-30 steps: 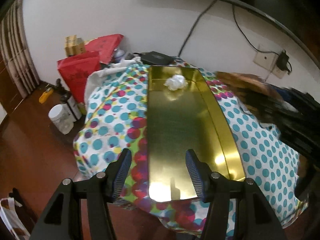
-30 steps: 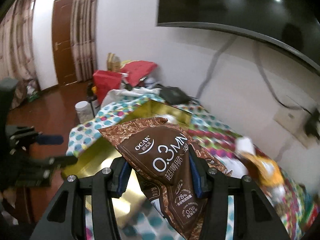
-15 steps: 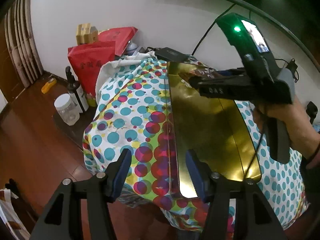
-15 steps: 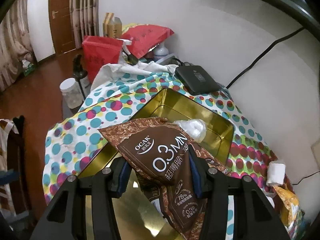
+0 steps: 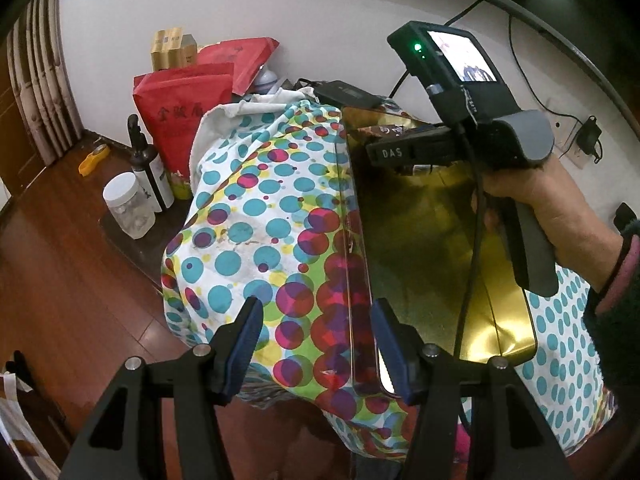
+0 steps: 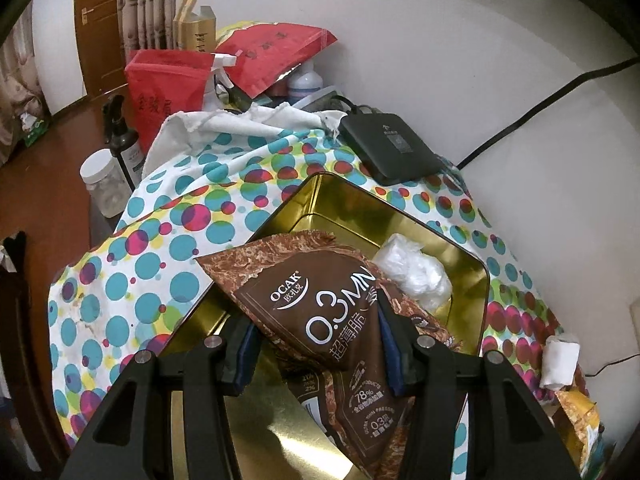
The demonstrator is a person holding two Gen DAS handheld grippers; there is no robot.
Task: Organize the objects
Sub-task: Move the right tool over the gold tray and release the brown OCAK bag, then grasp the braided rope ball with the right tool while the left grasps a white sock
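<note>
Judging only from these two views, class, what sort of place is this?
Probably a lived-in home room: a polka-dot cloth-covered table against a white wall, a brown wooden door beside striped curtains, and red gift bags.

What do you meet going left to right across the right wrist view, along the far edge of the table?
Clear plastic jar → dark pump bottle → red bag → white bottle → black box.

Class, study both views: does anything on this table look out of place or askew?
Yes. The dotted tablecloth is rumpled and turned back at the far end, baring its white underside. A crumpled white wad lies in the gold metal tray, like litter.
</note>
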